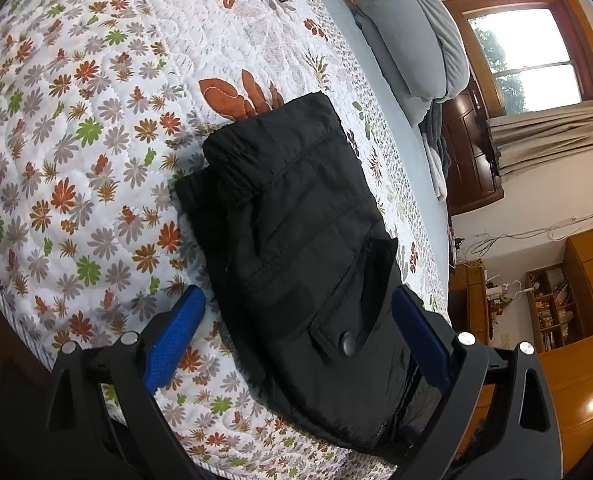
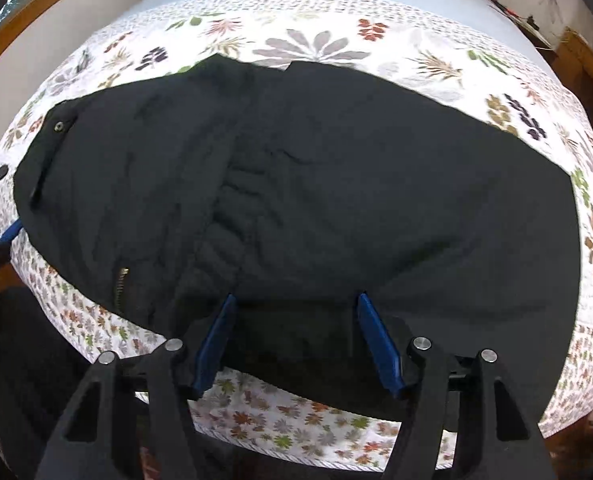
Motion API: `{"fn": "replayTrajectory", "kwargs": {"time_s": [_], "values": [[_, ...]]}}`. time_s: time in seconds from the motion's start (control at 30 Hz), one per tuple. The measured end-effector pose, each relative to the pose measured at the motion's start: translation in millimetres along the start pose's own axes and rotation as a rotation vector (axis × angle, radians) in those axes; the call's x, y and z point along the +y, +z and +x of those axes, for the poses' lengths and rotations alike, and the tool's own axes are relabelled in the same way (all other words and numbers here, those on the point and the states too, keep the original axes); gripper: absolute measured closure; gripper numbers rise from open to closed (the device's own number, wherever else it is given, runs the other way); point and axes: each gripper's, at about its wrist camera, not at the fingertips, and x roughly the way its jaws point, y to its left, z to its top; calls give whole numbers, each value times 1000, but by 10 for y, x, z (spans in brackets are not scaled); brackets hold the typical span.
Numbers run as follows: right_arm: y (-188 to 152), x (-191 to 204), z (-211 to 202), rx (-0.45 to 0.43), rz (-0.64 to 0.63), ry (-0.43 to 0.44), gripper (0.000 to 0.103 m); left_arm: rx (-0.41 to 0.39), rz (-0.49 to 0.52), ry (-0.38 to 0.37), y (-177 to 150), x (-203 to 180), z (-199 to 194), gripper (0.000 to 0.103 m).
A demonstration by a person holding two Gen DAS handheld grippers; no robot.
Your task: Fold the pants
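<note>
The black pants lie folded near the edge of the flowered bedspread, and both the left gripper and right gripper hover with fingers spread wide, probably to press the bundle flat.

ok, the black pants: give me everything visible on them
The black pants lie folded into a thick multi-layer bundle on the floral quilt, near the bed's edge. The fabric looks matte, padded and quilted, with stitched seams. Visible parts are a gathered elastic band, a flap pocket with a dark snap, a metal eyelet and a brass-toned zipper. The open left gripper straddles one end and the open right gripper straddles the long edge; whether the fingers touch the cloth is unclear.
</note>
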Motion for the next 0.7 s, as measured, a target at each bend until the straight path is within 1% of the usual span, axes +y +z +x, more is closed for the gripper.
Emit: {"fn": "replayTrajectory", "kwargs": {"time_s": [0.13, 0.23, 0.3, 0.33, 0.4, 0.47, 0.53, 0.6, 0.67, 0.7], "values": [[-2, -30, -17, 24, -17, 30, 38, 2, -23, -18, -6, 70, -23, 9], [99, -80, -135, 42, -24, 97, 37, 9, -74, -54, 6, 160, -39, 9], [198, -71, -224, 47, -38, 132, 33, 35, -121, -89, 25, 227, -27, 9], [277, -52, -272, 54, -54, 161, 30, 39, -132, -98, 31, 244, -28, 9], [437, 10, -349, 66, -92, 201, 29, 54, -139, -121, 52, 247, -10, 9], [641, 107, -423, 72, -133, 247, 28, 69, -141, -123, 78, 227, 28, 9], [849, 218, -448, 94, -155, 320, 28, 75, -147, -103, 92, 221, 76, 8], [1176, 443, -465, 117, -208, 379, 25, 77, -169, -81, 95, 246, 114, 8], [1490, 705, -468, 139, -271, 438, 22, 56, -208, -91, 86, 286, 111, 8], [1613, 836, -466, 150, -300, 461, 17, 51, -214, -95, 91, 293, 111, 8]]}}
